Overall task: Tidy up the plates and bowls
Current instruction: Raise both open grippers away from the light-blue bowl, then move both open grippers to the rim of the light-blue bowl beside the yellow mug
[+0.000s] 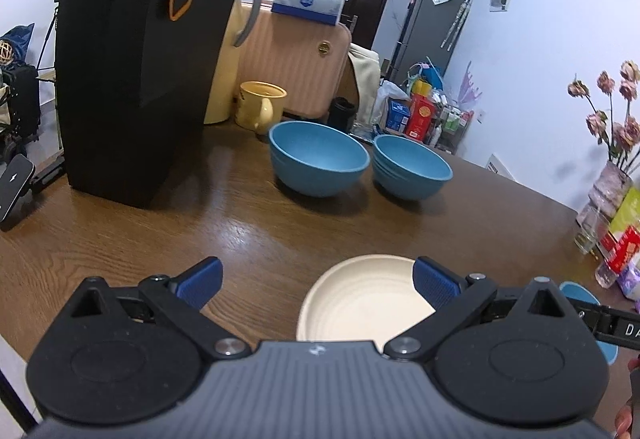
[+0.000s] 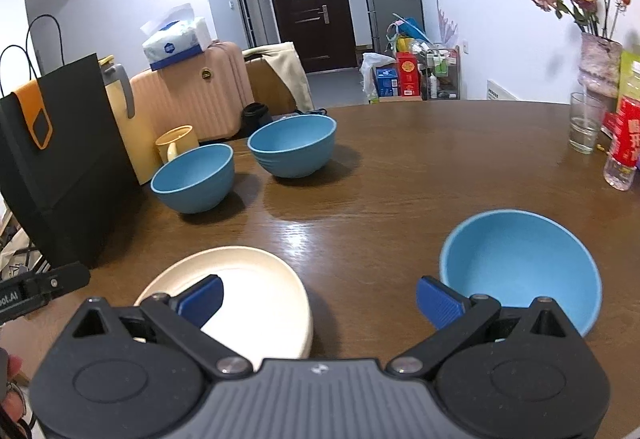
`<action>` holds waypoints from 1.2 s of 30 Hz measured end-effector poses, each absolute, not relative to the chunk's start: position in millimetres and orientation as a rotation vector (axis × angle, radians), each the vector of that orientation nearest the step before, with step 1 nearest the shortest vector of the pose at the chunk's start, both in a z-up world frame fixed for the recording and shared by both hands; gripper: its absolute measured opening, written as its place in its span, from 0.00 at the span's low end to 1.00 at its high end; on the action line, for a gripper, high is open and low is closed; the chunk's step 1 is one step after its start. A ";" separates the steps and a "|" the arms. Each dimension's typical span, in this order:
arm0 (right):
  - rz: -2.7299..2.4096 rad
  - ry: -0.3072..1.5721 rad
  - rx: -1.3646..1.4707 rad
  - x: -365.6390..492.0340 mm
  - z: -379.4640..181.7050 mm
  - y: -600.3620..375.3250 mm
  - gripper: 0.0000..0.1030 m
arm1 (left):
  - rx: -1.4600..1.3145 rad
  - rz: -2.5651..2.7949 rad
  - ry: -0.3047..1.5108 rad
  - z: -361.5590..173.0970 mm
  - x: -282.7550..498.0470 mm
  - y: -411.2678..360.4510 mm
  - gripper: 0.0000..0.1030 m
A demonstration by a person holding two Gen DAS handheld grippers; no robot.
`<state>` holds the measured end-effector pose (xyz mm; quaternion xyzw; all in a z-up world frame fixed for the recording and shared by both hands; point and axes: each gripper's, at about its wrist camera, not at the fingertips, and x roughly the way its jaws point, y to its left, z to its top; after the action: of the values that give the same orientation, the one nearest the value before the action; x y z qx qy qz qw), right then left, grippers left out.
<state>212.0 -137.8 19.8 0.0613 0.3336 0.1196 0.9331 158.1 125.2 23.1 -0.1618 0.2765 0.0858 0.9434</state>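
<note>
We see the left gripper [image 1: 318, 283] with jaws spread and holding nothing, the cream plate [image 1: 360, 303] on the wooden table [image 1: 160, 231] at its 5 o'clock, and two blue bowls [image 1: 318, 163] [image 1: 412, 167] side by side at 12 to 1 o'clock. Right gripper [image 2: 320, 299] is spread and empty too, with the plate [image 2: 256, 295] at 9 o'clock and a third blue bowl [image 2: 520, 263] at 2 o'clock, well apart from the far pair.

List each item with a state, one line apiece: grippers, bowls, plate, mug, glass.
Left gripper: open, holding nothing.
Right gripper: open, holding nothing.
Near bowl: upright, empty, unstacked.
Two far bowls: upright, side by side, unstacked.
Plate: flat on table, empty.
Mug: upright; contents hidden.
Glass: upright.
</note>
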 end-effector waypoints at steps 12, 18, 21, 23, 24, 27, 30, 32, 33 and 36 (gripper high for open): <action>0.262 0.684 0.118 258.6 22.4 -96.6 1.00 | -0.320 0.194 0.567 27.9 203.2 163.9 1.00; 0.275 0.682 0.108 287.0 27.1 -74.9 1.00 | -0.319 0.189 0.571 31.7 230.5 173.7 1.00; 0.280 0.683 0.093 300.3 29.8 -64.0 1.00 | -0.314 0.189 0.580 33.5 246.3 177.4 1.00; 0.282 0.684 0.088 310.0 31.7 -56.9 1.00 | -0.312 0.195 0.589 35.4 257.6 180.9 1.00; 0.283 0.685 0.086 315.5 32.7 -53.1 1.00 | -0.310 0.199 0.591 36.8 263.5 182.9 1.00; 0.286 0.686 0.077 331.1 36.6 -42.6 1.00 | -0.307 0.209 0.606 40.6 281.3 189.8 1.00; 0.289 0.688 0.068 346.5 40.3 -33.1 1.00 | -0.303 0.228 0.618 44.6 299.2 195.3 1.00; 0.295 0.694 0.071 357.1 42.5 -26.6 1.00 | -0.301 0.234 0.629 47.3 312.6 199.1 1.00; 0.298 0.698 0.074 362.3 43.4 -23.5 1.00 | -0.298 0.236 0.634 48.4 319.6 200.8 1.00; 0.298 0.711 0.074 378.8 44.5 -13.6 1.00 | -0.283 0.246 0.651 48.8 337.7 204.2 1.00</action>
<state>378.8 -13.6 44.5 0.0362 0.3467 0.1451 0.9260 337.7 204.2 48.8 -0.1382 0.3181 0.1200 0.9302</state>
